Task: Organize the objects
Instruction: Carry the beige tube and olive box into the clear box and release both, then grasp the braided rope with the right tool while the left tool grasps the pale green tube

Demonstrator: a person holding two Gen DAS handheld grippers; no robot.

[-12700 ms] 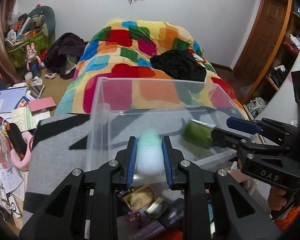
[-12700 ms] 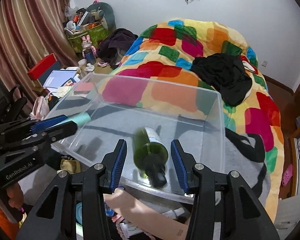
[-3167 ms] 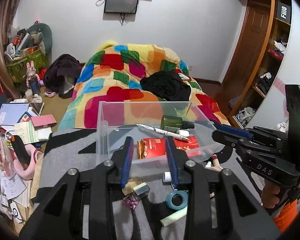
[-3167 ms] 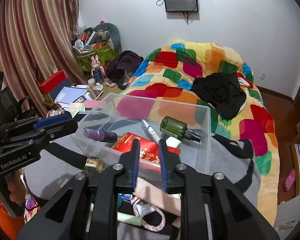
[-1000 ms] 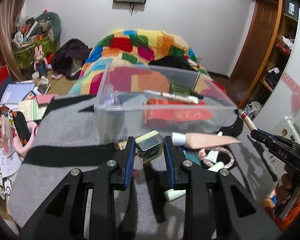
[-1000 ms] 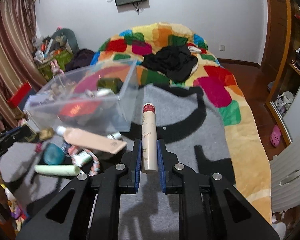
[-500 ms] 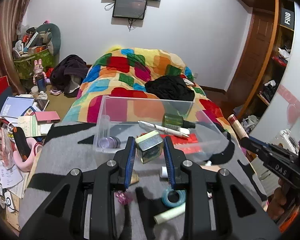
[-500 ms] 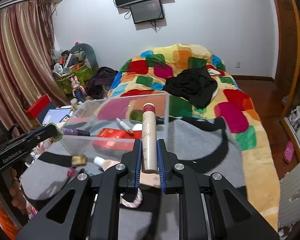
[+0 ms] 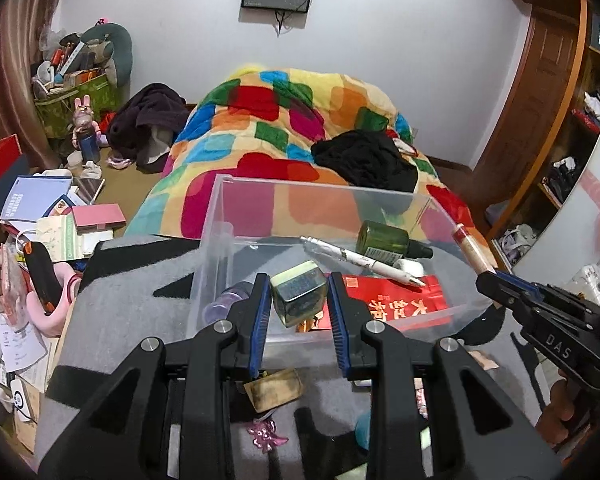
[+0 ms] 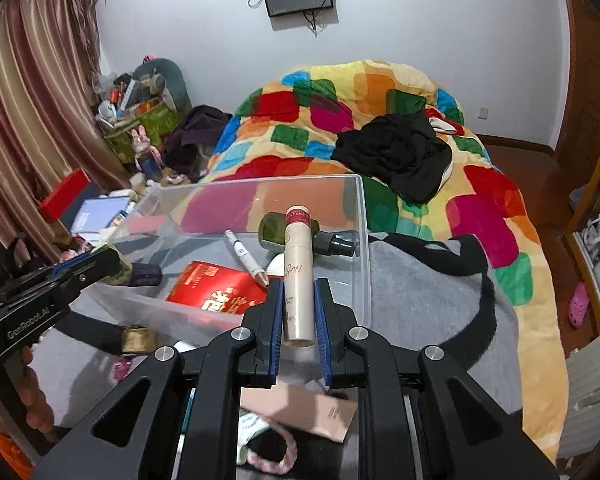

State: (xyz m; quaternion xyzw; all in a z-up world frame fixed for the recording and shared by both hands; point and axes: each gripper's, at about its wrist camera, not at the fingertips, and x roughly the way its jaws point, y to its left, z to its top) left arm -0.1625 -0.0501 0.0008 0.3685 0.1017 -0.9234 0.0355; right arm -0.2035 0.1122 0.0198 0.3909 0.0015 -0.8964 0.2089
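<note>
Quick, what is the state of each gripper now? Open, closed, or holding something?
Left gripper: closed on the small square jar.
Right gripper: closed on the beige tube.

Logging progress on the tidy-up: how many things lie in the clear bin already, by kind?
Bottles: 2, green bottle and purple bottle
Pens: 1, white pen
Packets: 1, red packet
Other: 1, small white item
Total: 5

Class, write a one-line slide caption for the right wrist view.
Right gripper holds a beige tube above a clear bin already containing a red packet, pen and green bottle.
</note>
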